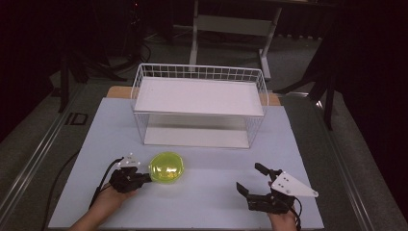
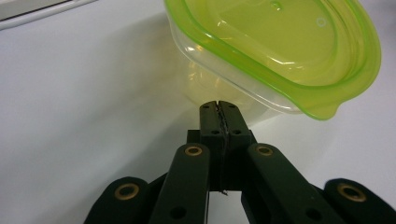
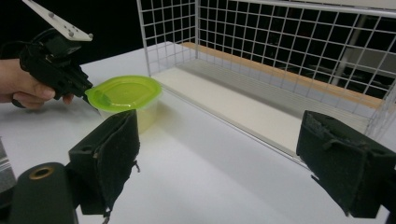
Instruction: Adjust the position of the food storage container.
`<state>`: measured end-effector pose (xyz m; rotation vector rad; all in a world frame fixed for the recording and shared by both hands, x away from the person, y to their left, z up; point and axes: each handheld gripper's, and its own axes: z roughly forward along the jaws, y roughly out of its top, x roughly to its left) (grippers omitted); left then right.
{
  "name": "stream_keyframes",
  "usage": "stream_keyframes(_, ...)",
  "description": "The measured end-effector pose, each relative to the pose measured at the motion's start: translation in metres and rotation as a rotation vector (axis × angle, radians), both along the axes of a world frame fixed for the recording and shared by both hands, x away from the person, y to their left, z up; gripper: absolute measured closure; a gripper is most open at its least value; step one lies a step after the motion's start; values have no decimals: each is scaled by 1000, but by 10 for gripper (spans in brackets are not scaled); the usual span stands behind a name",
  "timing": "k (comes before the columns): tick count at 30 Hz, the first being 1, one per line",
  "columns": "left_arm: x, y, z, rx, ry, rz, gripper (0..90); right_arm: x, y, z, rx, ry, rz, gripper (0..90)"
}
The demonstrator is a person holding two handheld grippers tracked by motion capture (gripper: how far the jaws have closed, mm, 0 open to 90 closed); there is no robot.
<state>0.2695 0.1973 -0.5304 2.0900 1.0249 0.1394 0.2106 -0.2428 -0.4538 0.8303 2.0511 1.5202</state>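
Right hand-held gripper (image 1: 253, 180) sits at about 5 o'clock on the desk (image 1: 202, 202), jaws spread wide with nothing in them. Left hand-held gripper (image 1: 148, 177) at 7 o'clock has its jaws pinched fully together, tips right up against the lime-lidded plastic container (image 1: 167, 167). Behind that, at 12 o'clock, stands a white wire basket (image 1: 199, 72).

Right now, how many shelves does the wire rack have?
2. The upper shelf sits inside the wire rack near its top; the lower shelf lies at its base, on the table. None seems hidden.
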Motion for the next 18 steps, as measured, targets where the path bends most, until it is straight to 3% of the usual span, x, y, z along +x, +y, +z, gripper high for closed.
stream_keyframes(9, 20, -19, 3, -5, -13, -13, 900, 4, 1, -5, -14, 23, 10, 141)
stream_keyframes(18, 34, -44, 0, 6, -11, -45, 900, 1, 1, -4, -8, 1, -1, 141)
